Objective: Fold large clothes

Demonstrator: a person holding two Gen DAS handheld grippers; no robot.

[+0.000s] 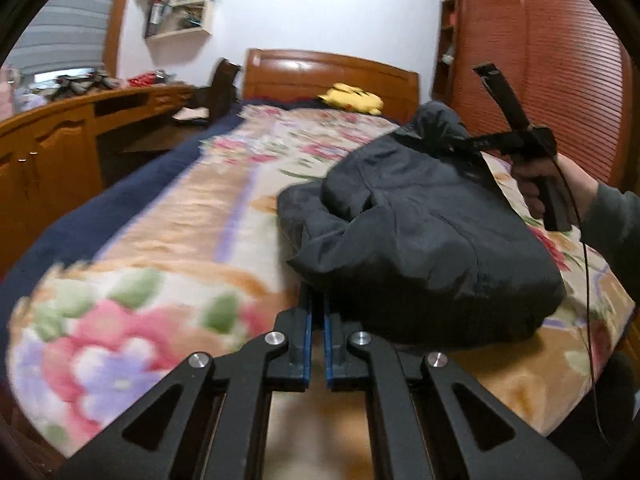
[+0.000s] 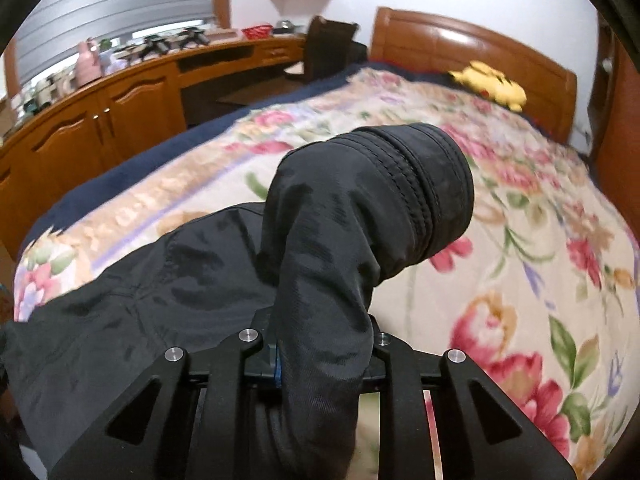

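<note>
Left view shows whole dark jacket (image 1: 420,216) bunched on floral blanket (image 1: 168,216), right tongs (image 1: 460,145) gripping its upper fold; right view shows only sleeve cuff (image 2: 424,184) draped over tongs; left tongs (image 1: 316,308) nearly pressed together, tips at jacket edge; right tongs (image 2: 320,344) pinching sleeve.

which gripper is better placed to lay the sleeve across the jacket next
Right. The right gripper is already shut on the sleeve, lifted over the jacket. The left gripper sits nearly closed at the jacket's near edge, apparently holding nothing.
</note>
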